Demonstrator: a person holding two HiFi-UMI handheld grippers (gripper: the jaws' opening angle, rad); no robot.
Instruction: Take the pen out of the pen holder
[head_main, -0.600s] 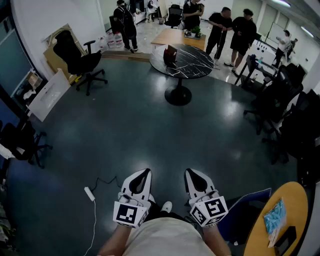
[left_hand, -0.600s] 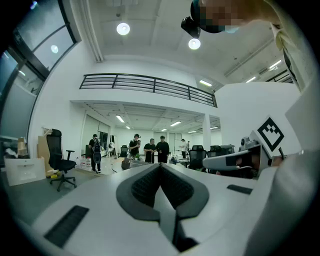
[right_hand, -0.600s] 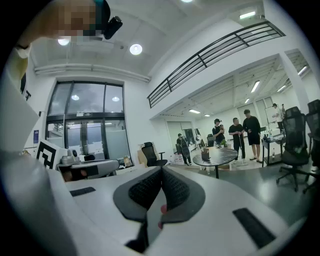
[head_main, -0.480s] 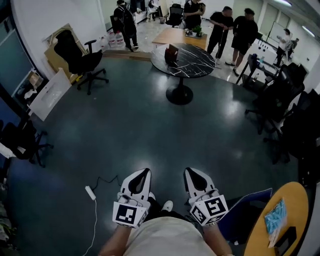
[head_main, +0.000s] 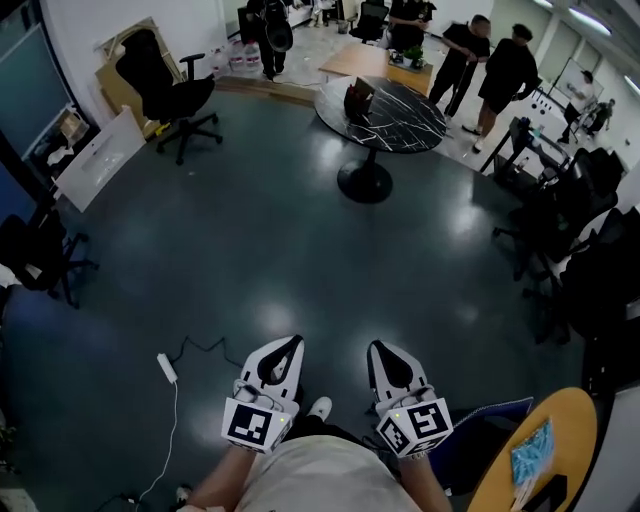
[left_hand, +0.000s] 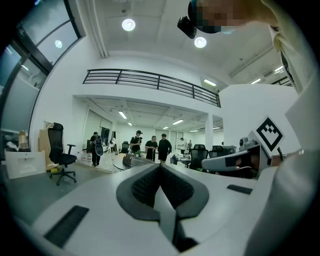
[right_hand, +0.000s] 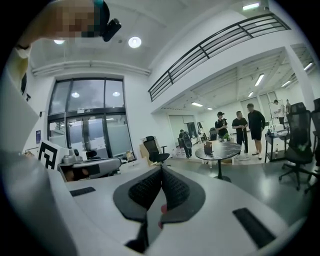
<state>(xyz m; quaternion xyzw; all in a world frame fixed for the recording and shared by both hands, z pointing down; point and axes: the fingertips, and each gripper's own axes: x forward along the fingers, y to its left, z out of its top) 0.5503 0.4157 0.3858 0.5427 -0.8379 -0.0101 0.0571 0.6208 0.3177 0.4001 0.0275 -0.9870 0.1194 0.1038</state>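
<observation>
No pen and no pen holder can be made out for certain. A small dark object (head_main: 358, 99) stands on the round black marble table (head_main: 395, 120) far ahead; it is too small to identify. It also shows in the right gripper view as a small dark object (right_hand: 207, 148). Both grippers are held side by side close to the person's body, above the dark floor. My left gripper (head_main: 291, 343) is shut with nothing in it, its pads meeting at the left gripper's tip (left_hand: 160, 166). My right gripper (head_main: 377, 346) is likewise shut and empty, as the right gripper's tip (right_hand: 161, 170) shows.
A black office chair (head_main: 170, 92) stands at the far left and more dark chairs (head_main: 560, 225) at the right. Several people (head_main: 497, 66) stand beyond the marble table. A white power strip (head_main: 166, 367) lies on the floor. A yellow round table (head_main: 560, 432) carries a blue packet (head_main: 530, 452).
The head view has shifted slightly, so the room sits a little differently in frame. Both grippers stay shut, side by side in the same place.
</observation>
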